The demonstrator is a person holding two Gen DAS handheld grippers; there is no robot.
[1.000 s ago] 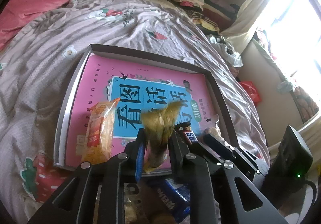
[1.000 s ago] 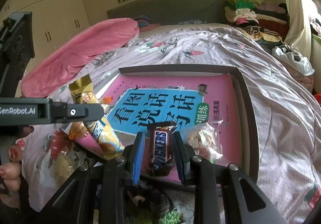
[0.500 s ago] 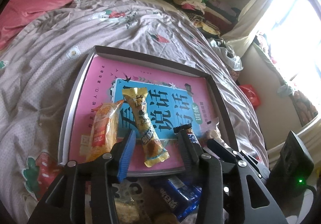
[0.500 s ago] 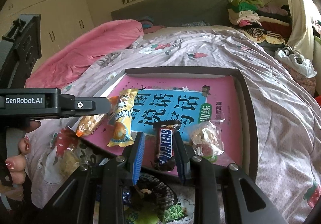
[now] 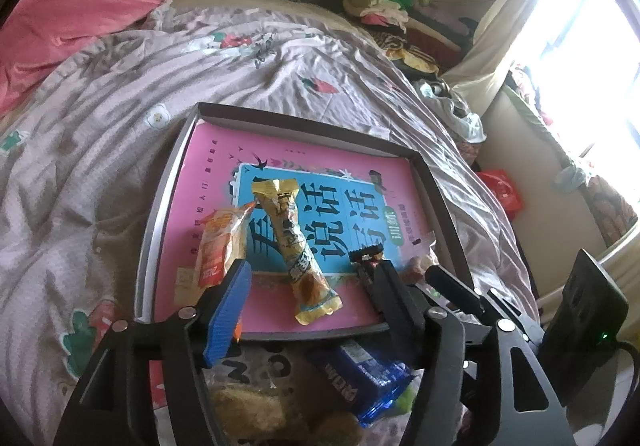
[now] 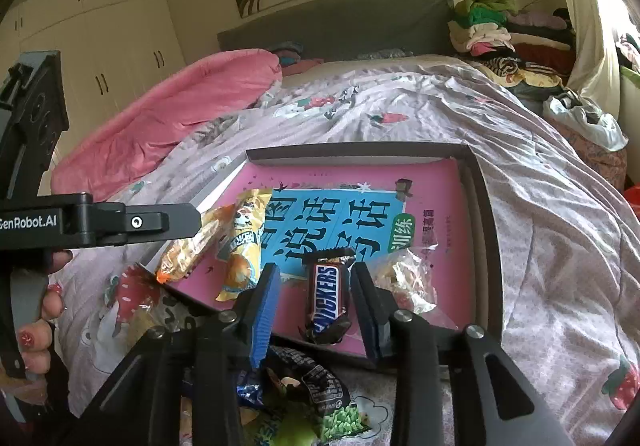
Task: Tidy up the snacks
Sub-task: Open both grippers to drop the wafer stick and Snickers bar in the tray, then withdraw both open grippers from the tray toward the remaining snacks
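A shallow grey box point(image 5: 160, 206) point(image 6: 486, 206) with a pink and blue book cover inside lies on the bed. In it lie an orange snack bag point(image 5: 220, 242) point(image 6: 184, 258), a long yellow snack pack point(image 5: 296, 250) point(image 6: 244, 246), a Snickers bar point(image 6: 326, 294) point(image 5: 366, 258) and a clear candy bag point(image 6: 408, 278). My left gripper point(image 5: 312, 286) is open, its jaws wide on either side of the yellow pack, just above it. My right gripper point(image 6: 314, 298) is open; the Snickers bar lies flat between its jaws, with gaps on both sides.
A pile of loose snacks lies on the bed in front of the box, with a blue pack point(image 5: 360, 378) and dark and green packs point(image 6: 320, 394). A pink duvet point(image 6: 172, 118) lies at the back left. Clothes are piled by the headboard point(image 6: 500, 30).
My left gripper opened, let the yellow pack down flat in the box, and opened wider. My right gripper opened and the Snickers bar now lies in the box.
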